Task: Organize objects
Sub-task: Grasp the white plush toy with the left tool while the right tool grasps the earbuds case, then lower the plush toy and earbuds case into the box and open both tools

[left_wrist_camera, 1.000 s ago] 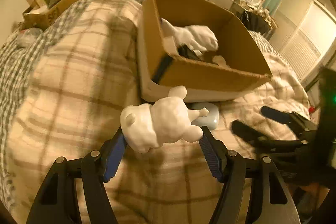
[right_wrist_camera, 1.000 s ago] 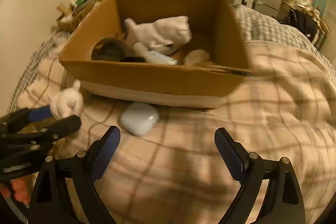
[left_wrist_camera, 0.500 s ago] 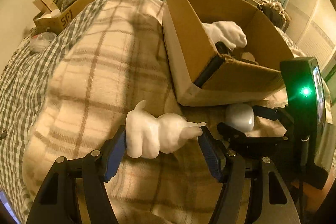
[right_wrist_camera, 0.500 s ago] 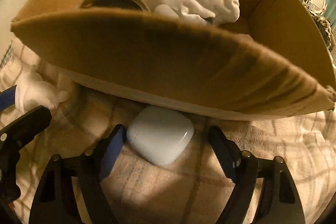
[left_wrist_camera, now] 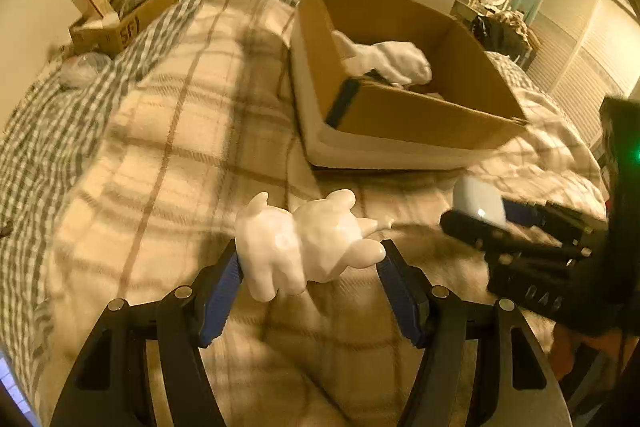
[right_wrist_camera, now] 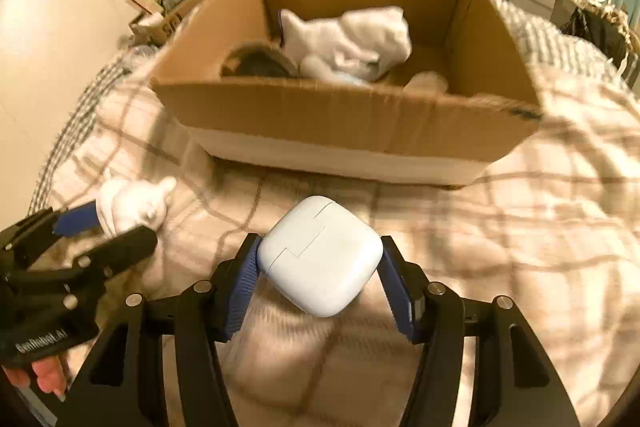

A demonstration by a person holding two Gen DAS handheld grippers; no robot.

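Left tool (left_wrist_camera: 310, 261): clamped on white figurine (left_wrist_camera: 304, 251), held over the bed (left_wrist_camera: 168, 155) | Right tool (right_wrist_camera: 320, 263): clamped on white earbud case (right_wrist_camera: 320, 255), above blanket | Cardboard box (right_wrist_camera: 360, 123): at 12 o'clock beyond both, holding white cloth (right_wrist_camera: 352, 43).

White figurine (left_wrist_camera: 308, 253): small glossy animal shape, lying sideways, clamped between blue tong pads above the plaid bed. White earbud case (right_wrist_camera: 320, 255): rounded, lid closed, tilted, likewise clamped. Cardboard box (right_wrist_camera: 344, 115): open, farther back on the bed, holding a white cloth (right_wrist_camera: 352, 43).
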